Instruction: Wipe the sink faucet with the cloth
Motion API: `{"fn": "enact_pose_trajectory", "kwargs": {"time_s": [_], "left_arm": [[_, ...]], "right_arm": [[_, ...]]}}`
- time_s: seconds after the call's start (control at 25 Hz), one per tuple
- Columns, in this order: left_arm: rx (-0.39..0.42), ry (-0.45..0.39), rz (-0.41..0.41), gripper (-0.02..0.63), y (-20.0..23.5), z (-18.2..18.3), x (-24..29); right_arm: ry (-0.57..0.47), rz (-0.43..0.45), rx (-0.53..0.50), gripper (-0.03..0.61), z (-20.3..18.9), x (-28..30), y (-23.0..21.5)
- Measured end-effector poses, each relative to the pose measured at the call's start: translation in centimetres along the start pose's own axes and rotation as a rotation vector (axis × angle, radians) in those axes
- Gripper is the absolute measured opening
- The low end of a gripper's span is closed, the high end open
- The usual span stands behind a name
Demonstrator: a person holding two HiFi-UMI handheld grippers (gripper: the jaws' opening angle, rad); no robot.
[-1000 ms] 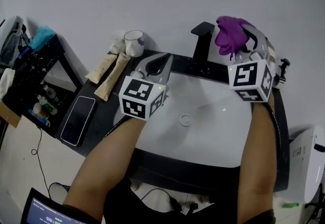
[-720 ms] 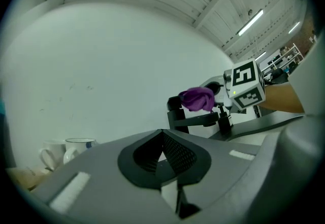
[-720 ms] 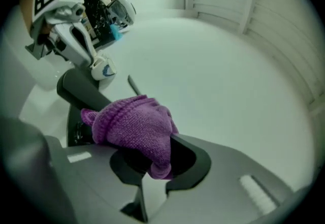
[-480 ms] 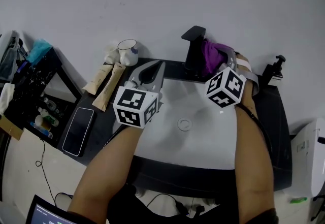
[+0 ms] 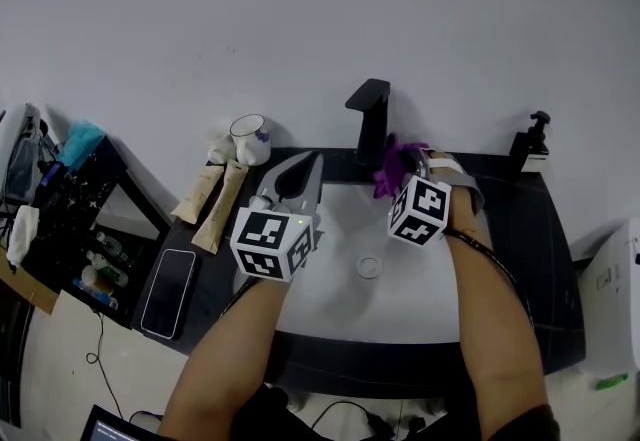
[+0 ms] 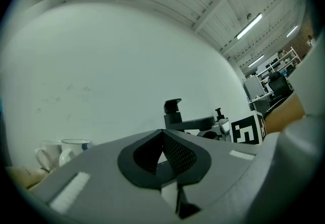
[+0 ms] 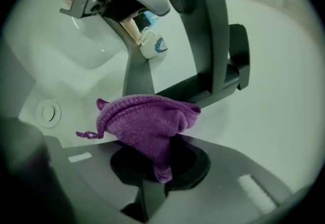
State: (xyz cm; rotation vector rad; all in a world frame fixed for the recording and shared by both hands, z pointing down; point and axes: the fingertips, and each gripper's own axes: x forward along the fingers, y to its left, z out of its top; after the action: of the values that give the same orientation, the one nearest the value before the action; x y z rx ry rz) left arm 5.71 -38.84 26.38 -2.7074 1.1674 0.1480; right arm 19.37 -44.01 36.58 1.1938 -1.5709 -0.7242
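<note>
Since a second ago the right gripper [image 5: 402, 169] has dropped from the upper right of the black faucet [image 5: 368, 119] to the faucet's lower right, carrying the purple cloth [image 5: 392, 166] with it. Its jaws are clamped on the cloth: in the right gripper view a bunched fold of the knit fabric sticks out between the dark pads, a loose thread hanging at its left. The cloth sits just beside the faucet's upright column, above the back rim of the white sink basin [image 5: 320, 239]; whether it touches the faucet cannot be told.

The left gripper [image 5: 305, 169] has kept its place over the left side of the basin, pointing toward the wall. Its jaws are together, with nothing between them; the left gripper view shows the two ribbed pads meeting at the tip, with the faucet beyond them.

In the head view the drain [image 5: 369, 267] lies in the middle of the basin, between the two forearms. On the black counter [image 5: 545, 269], a white mug [image 5: 250, 139] stands at the upper left of the basin, two beige tubes [image 5: 215, 194] lie just below it, and a smartphone [image 5: 172, 279] lies further down and left. A black pump dispenser [image 5: 527, 141] stands at the counter's back right, well apart from the faucet.
</note>
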Motion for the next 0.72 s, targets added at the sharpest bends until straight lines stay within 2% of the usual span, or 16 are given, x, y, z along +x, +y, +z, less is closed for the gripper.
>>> {"fn": "enact_pose_trajectory", "kwargs": {"time_s": [0.2, 0.32, 0.44, 0.6, 0.64, 0.72], "left_arm": [[-0.014, -0.013, 0.025, 0.017, 0.7, 0.2, -0.3], [-0.017, -0.038, 0.051, 0.017, 1.5, 0.9, -0.1], [-0.005, -0.056, 0.120, 0.017, 3.7, 1.8, -1.0], [0.002, -0.084, 0.237, 0.017, 6.9, 3.0, -3.1], [-0.002, -0.091, 0.252, 0.017, 7.4, 3.4, -3.5], [0.003, -0.103, 0.275, 0.017, 8.2, 4.1, -4.3]], "right_arm": [[0.002, -0.011, 0.180, 0.051, 0.4, -0.4, -0.1], [0.003, -0.002, 0.367, 0.052, 0.9, -2.0, -0.4], [-0.051, 0.096, 0.703, 0.052, 3.3, -4.2, 0.1], [-0.259, 0.354, 1.254, 0.054, 9.7, -6.4, 2.2], [-0.306, 0.386, 1.383, 0.055, 11.1, -6.6, 2.6], [-0.371, 0.387, 1.597, 0.055, 13.2, -6.6, 3.5]]}}
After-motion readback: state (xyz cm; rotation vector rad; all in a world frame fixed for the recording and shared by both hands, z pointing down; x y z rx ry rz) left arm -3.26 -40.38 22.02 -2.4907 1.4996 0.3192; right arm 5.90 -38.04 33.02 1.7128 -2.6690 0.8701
